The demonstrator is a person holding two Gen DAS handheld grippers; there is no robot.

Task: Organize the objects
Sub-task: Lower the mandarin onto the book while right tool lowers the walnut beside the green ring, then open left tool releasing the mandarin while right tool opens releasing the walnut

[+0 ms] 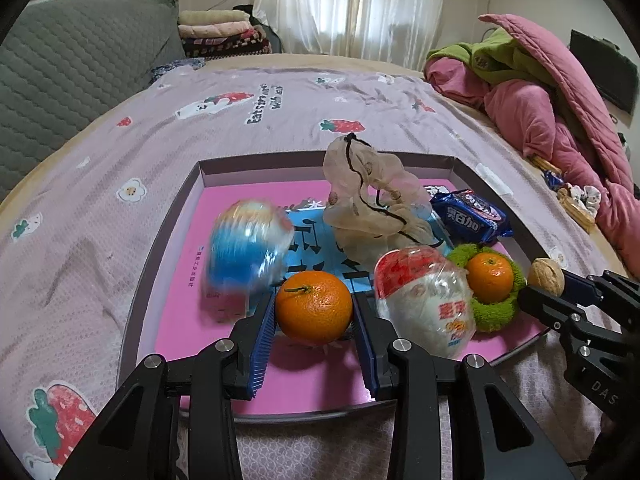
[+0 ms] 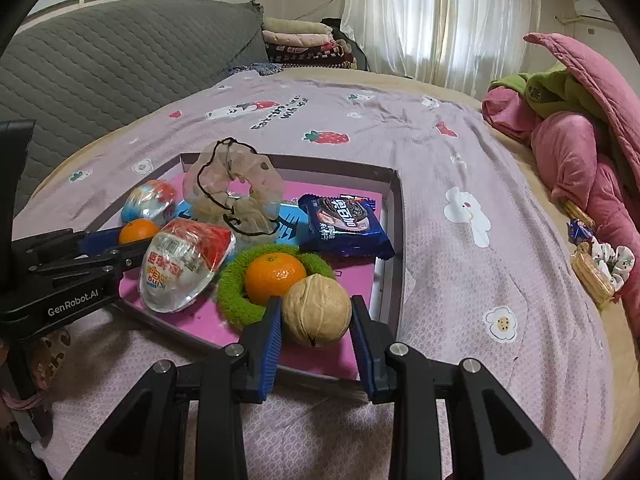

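My left gripper (image 1: 314, 302) is shut on a large orange (image 1: 314, 312), held just above the front of the pink tray (image 1: 168, 224). My right gripper (image 2: 316, 314) is shut on a walnut (image 2: 317, 308) over the tray's near right part. In the tray lie a blue-and-white wrapped egg (image 1: 248, 248) that is blurred, a red-and-white wrapped egg (image 2: 184, 264), a sheer beige scrunchie (image 2: 234, 196), a blue cookie packet (image 2: 344, 228), and a small orange (image 2: 274, 276) inside a green scrunchie (image 2: 232, 292). In the right wrist view the left gripper (image 2: 136, 240) shows at the left with its orange (image 2: 138, 230).
The tray rests on a lilac strawberry-print bedspread (image 2: 460, 152). At the right edge of the bed are a heap of pink and green quilts (image 2: 568, 140), loose snacks and a white scrunchie (image 2: 600, 268). A grey padded headboard (image 1: 72, 72) stands to the left.
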